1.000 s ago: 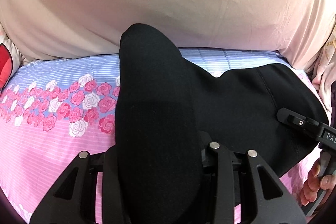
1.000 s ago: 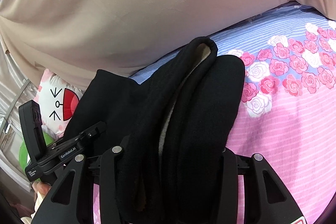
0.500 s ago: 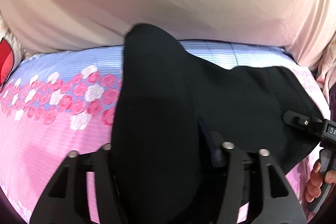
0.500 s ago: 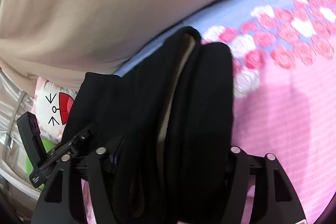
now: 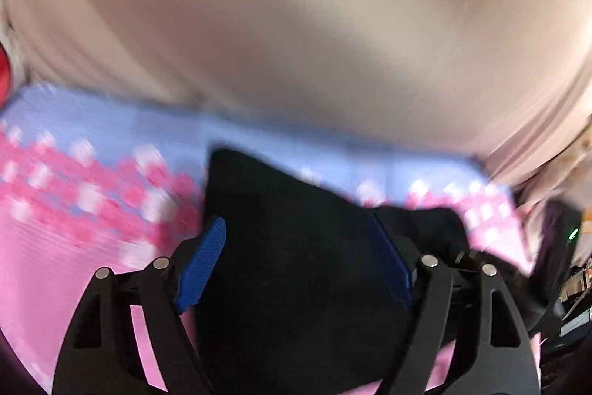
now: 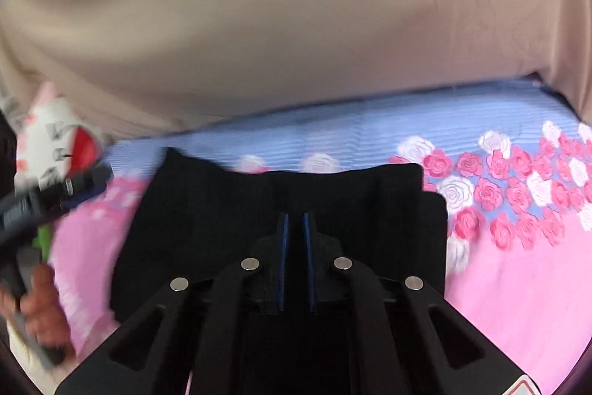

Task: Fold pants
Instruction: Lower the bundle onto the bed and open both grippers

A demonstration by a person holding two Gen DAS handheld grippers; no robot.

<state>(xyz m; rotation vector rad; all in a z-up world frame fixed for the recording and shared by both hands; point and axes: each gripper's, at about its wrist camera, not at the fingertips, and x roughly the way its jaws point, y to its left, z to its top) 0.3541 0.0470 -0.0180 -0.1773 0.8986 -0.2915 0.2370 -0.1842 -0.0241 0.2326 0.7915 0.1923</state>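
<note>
The black pants [image 6: 229, 210] lie folded flat on the pink and blue rose-print bedsheet [image 6: 518, 284]. In the left wrist view the pants [image 5: 296, 265] fill the space between my left gripper's wide-apart blue pads [image 5: 201, 265]; my left gripper [image 5: 296, 236] is open, and the view is blurred. My right gripper [image 6: 295, 221] hovers over the pants' middle with its blue pads nearly together and nothing between them. The left gripper also shows at the left edge of the right wrist view [image 6: 33, 206].
A beige curtain [image 6: 296, 24] hangs along the far side of the bed. A white plush toy with a red bow [image 6: 55, 136] sits at the bed's far left corner. The person's hand [image 6: 40, 306] holds the left gripper's handle.
Both grippers have let go of the pants, which dropped from bunched up in the jaws to flat on the sheet. The left jaws opened wide. The right jaws closed empty.
</note>
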